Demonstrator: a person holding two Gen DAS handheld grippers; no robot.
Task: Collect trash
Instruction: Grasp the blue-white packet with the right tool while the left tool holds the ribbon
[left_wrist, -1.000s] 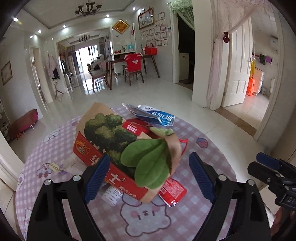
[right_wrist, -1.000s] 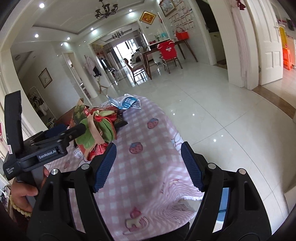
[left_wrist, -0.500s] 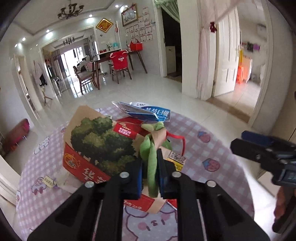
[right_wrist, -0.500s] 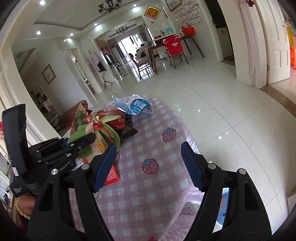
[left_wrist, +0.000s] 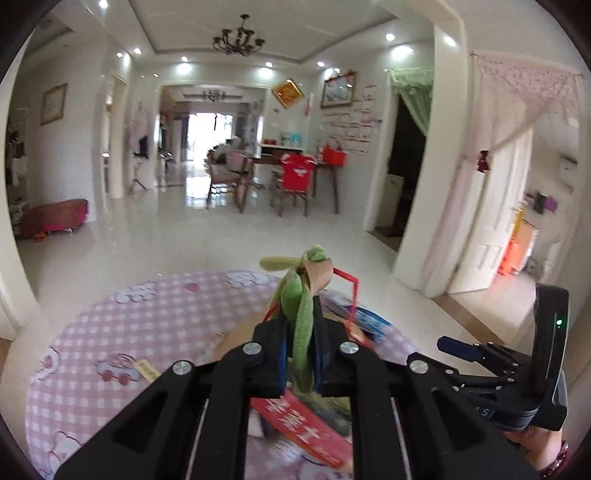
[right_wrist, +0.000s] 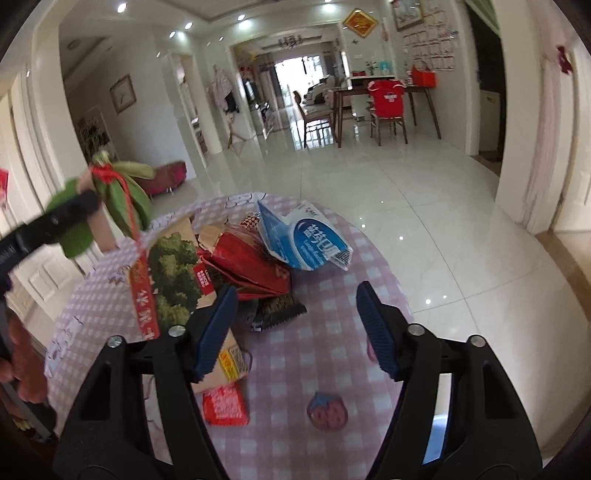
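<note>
My left gripper (left_wrist: 300, 360) is shut on a bunch of green leaves (left_wrist: 302, 317) tied with tan paper and a red string, lifted above the round table; it also shows in the right wrist view (right_wrist: 122, 195) at upper left. My right gripper (right_wrist: 299, 328) is open and empty, hovering over the trash pile: a cardboard box printed with broccoli (right_wrist: 170, 273), a red bag (right_wrist: 247, 266), a blue and white packet (right_wrist: 306, 243) and a dark wrapper (right_wrist: 277, 314).
The round table has a pink checked cloth (right_wrist: 325, 354). A small red wrapper (right_wrist: 225, 404) lies near its front edge. Shiny tiled floor (right_wrist: 424, 206) surrounds the table. A dining table with chairs (right_wrist: 384, 107) stands far back.
My left gripper closed on the leaf bunch and lifted it off the box. My right gripper moved left over the trash pile, still open.
</note>
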